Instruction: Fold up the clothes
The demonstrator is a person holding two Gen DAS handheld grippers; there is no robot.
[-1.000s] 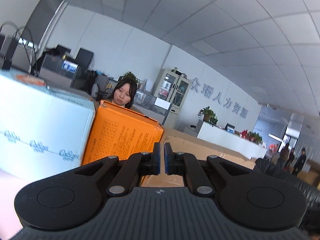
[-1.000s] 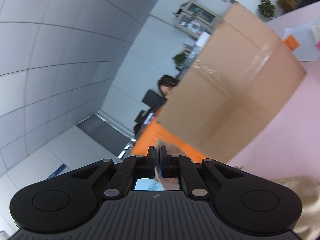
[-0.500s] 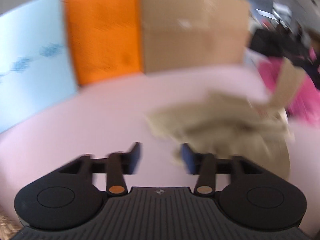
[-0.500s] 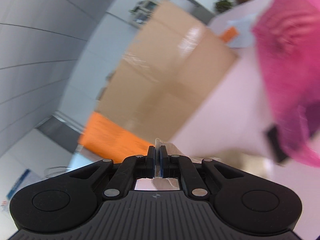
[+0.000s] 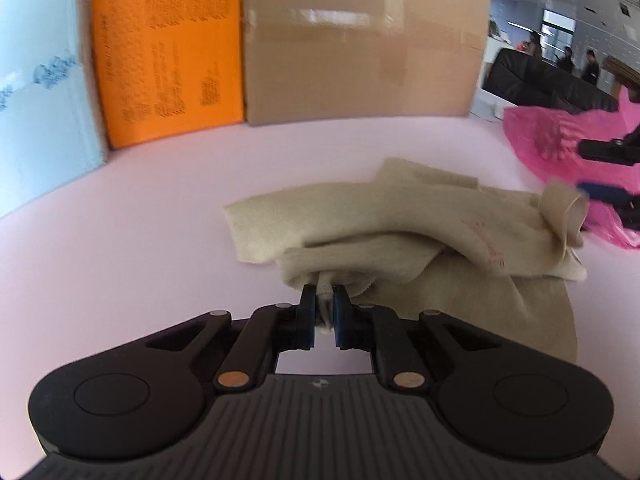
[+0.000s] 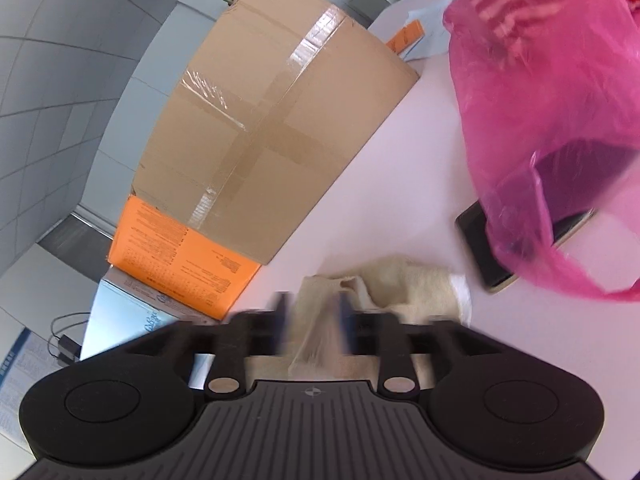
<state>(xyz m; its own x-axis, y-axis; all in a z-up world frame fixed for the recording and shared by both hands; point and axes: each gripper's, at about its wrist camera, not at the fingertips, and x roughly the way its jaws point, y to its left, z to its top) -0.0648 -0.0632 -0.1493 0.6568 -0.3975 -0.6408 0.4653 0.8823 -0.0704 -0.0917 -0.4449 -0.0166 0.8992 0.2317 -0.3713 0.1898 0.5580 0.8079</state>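
Right now the left claw (image 5: 324,307) is pinched tight on a bunched edge of the beige garment (image 5: 400,232), its blue pads pressing a small fold of cloth between them. The garment lies crumpled on the pale pink tabletop (image 5: 140,248), spreading from the claw toward two o'clock in the left wrist view, with one strip curled up into a loop at its far end. The right claw (image 6: 312,322) is blurred; its fingers stand apart with a hanging piece of the beige garment (image 6: 404,284) between them, so it looks parted rather than clamped. In the left view its dark fingers show at three o'clock, just beside that curled loop. A pink plastic bag (image 6: 552,120) sits at one o'clock in the right view, draped over part of a dark phone (image 6: 480,248) lying flat on the tabletop. Along the far edge stand a taped cardboard box (image 5: 360,40), an orange box (image 5: 168,52) touching its side, and a light blue box (image 5: 40,100) at ten o'clock.
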